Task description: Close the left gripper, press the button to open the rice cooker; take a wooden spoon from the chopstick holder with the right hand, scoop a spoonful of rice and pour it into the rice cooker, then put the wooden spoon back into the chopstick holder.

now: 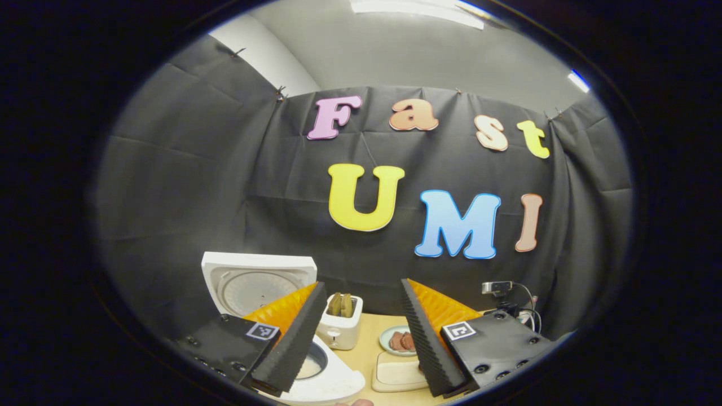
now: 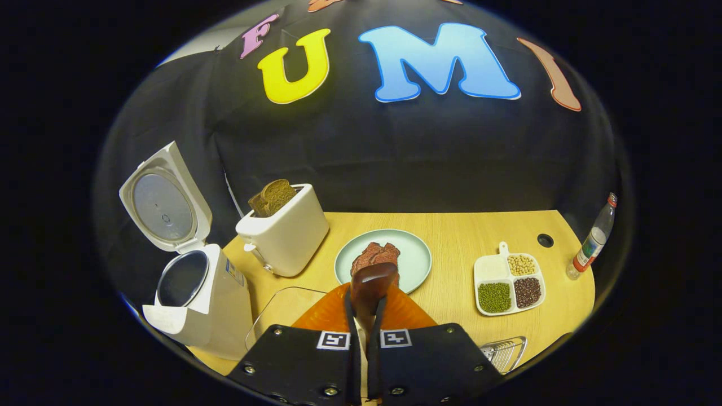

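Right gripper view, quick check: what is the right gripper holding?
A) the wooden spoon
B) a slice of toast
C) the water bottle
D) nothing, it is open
A: the right gripper is shut on the wooden spoon, whose dark bowl sticks up between the closed fingers in front of the green plate.

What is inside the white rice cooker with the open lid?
The white rice cooker shows a dark inner pot under its raised lid. Whether rice lies at the bottom cannot be told from this angle.

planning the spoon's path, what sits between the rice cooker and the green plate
In the right gripper view, the white toaster with bread in it stands between the open rice cooker and the green plate.
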A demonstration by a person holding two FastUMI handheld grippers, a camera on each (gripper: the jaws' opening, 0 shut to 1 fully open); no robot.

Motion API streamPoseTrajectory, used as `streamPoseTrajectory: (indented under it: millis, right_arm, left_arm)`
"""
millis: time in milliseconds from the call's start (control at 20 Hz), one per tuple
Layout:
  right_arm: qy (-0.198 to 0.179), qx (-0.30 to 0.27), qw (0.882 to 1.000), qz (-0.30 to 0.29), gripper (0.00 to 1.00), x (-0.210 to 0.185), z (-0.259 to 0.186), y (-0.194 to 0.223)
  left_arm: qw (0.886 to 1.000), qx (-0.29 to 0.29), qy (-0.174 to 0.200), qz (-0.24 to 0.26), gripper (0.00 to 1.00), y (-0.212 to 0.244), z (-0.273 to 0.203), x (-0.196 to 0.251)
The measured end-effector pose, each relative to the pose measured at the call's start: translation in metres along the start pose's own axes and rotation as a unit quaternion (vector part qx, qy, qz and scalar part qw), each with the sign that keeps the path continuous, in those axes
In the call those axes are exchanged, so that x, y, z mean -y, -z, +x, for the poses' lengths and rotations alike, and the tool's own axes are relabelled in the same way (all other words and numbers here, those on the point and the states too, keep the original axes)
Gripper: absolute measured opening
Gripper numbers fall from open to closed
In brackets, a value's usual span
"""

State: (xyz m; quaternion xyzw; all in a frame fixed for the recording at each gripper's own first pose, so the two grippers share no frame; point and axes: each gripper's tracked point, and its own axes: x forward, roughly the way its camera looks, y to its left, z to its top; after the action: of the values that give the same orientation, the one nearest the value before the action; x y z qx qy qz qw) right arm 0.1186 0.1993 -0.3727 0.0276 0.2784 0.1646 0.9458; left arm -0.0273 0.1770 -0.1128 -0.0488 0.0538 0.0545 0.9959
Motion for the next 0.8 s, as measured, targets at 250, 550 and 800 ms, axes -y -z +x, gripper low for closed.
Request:
streamPoseTrajectory:
  millis: [250, 550, 800]
  right_arm:
    - [-0.017, -0.011, 1.000, -0.008, 0.05, -0.025, 0.006, 0.011]
    - [-0.064, -0.022, 0.992, 0.102, 0.05, -0.043, 0.004, 0.014]
    - [-0.079, -0.010, 0.977, 0.197, 0.05, -0.018, -0.009, -0.008]
  left_arm:
    - [1.000, -0.003, -0.007, 0.003, 0.90, 0.003, 0.005, -0.006]
    - [1.000, -0.012, -0.018, 0.001, 0.90, 0.011, 0.002, -0.015]
    - [1.000, -0.011, -0.021, 0.000, 0.90, 0.011, -0.003, -0.018]
